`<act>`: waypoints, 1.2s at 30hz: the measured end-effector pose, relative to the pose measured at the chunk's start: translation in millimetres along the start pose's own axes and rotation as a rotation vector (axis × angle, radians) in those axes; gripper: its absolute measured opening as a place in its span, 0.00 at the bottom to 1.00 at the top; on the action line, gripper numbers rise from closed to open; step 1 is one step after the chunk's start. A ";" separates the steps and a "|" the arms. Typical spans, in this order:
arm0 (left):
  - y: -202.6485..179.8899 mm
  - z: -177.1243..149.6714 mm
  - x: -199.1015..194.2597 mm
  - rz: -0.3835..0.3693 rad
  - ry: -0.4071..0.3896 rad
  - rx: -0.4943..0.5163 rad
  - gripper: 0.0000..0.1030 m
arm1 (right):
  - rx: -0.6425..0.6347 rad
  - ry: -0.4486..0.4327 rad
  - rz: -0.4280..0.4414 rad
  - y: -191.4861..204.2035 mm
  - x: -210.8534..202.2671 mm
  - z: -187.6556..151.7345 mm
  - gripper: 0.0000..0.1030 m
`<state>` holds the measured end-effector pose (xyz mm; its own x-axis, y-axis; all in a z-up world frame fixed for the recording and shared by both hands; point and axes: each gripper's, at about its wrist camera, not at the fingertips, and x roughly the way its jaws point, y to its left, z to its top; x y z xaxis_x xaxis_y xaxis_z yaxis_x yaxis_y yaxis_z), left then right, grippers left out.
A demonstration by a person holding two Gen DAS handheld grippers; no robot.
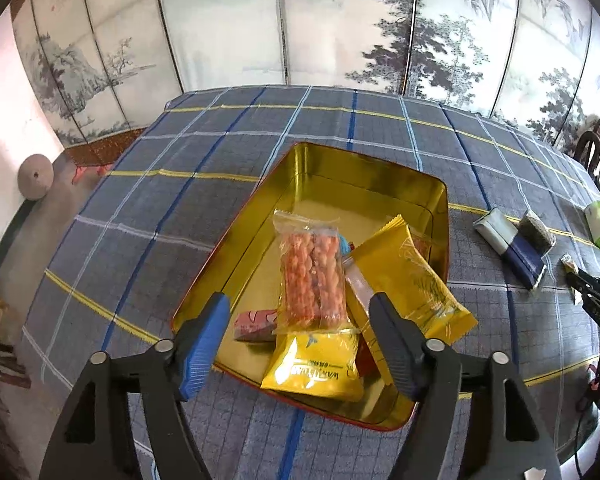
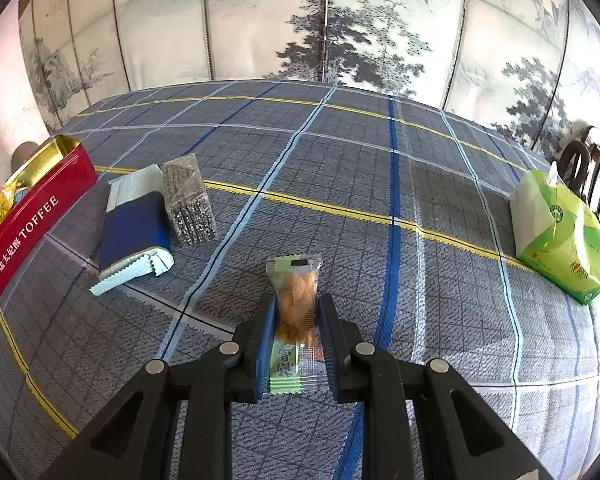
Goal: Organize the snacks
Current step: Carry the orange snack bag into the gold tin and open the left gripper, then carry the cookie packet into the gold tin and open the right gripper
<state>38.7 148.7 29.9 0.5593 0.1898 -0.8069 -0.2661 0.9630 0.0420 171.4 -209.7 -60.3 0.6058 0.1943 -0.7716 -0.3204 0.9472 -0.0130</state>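
**A:** Start closest in. What is the right gripper [image 2: 298, 332] doing?

**B:** Its jaws are clamped on a small green-ended snack packet [image 2: 296, 312], gripped across the middle so both sealed ends stick out free. The grip looks meant for carrying: the packet sits lengthwise between the pads, with the plaid tablecloth [image 2: 380, 220] below it.

**A:** And the left gripper [image 1: 300, 340]?

**B:** Jaws well apart, nothing between the pads. It hangs over the near edge of the gold-lined tin [image 1: 332, 164], above a clear packet of orange twists [image 1: 312, 280] that lies on top of the pile. I judge it has let that one go.

**A:** What else is in the tin?

**B:** A small yellow packet [image 1: 316, 364] overlapping the near rim, a bigger yellow pouch [image 1: 416, 276] draped over the right wall, and a pink wrapper [image 1: 256, 324] at the near left. The far half of the tin floor is bare, so there's room.

**A:** Still outside?

**B:** A blue-and-pale wrapper [image 2: 134, 232] and a clear pack of dark sticks [image 2: 190, 204] touching it, just beside the tin's red wall [image 2: 32, 224]. The green bag [image 2: 560, 236] sits well apart, near the table's right edge.

**A:** Risks?

**B:** The overhanging pouches could snag or slide off. The right hand's path to the tin crosses the two loose packs; the cloth beyond is open.
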 end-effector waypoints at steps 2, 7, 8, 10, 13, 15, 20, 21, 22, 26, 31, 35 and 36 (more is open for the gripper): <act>2.2 -2.1 -1.4 -0.006 0.002 -0.010 0.75 | 0.011 0.004 -0.014 -2.9 0.1 0.5 0.21; 2.5 -7.6 -4.9 -0.011 0.000 -0.018 0.79 | 0.040 0.017 -0.037 -4.7 3.2 4.2 0.21; 2.0 -8.6 -5.8 -0.010 -0.001 -0.012 0.80 | 0.045 0.021 -0.040 -4.2 4.0 5.1 0.21; 1.2 -9.9 -7.1 -0.010 -0.003 -0.004 0.82 | 0.061 0.031 -0.053 -4.9 5.1 6.7 0.21; 1.3 -11.8 -9.2 -0.015 -0.009 -0.002 0.85 | 0.081 0.037 -0.070 -3.7 6.4 7.9 0.21; 1.5 -12.2 -9.5 -0.014 -0.009 -0.005 0.86 | 0.090 0.042 -0.077 -3.2 6.6 8.8 0.21; 3.7 -16.6 -11.8 -0.026 -0.014 -0.017 0.88 | 0.105 0.055 -0.087 0.8 6.8 9.4 0.20; 4.3 -17.8 -12.0 -0.023 -0.015 -0.016 0.88 | 0.113 0.058 -0.091 -0.1 6.6 9.5 0.19; 5.0 -18.2 -12.2 -0.022 -0.016 -0.016 0.89 | 0.119 0.059 -0.092 2.8 5.0 7.9 0.19; 10.8 -20.2 -13.8 -0.017 -0.025 -0.026 0.89 | 0.142 0.058 -0.102 5.6 -1.0 5.1 0.19; 22.9 -22.2 -14.1 -0.006 -0.033 -0.054 0.90 | 0.137 0.036 -0.092 20.2 -18.5 9.7 0.19; 32.3 -24.7 -14.6 0.000 -0.034 -0.079 0.90 | 0.119 0.008 -0.054 43.2 -32.4 18.5 0.19; 34.1 -25.5 -14.9 0.001 -0.037 -0.081 0.90 | 0.109 0.003 -0.043 50.3 -34.8 20.8 0.19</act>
<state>1.3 173.8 28.3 0.5869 0.1990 -0.7848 -0.3284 0.9445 -0.0060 149.4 -163.5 -20.8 0.6151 0.1524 -0.7736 -0.2132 0.9767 0.0229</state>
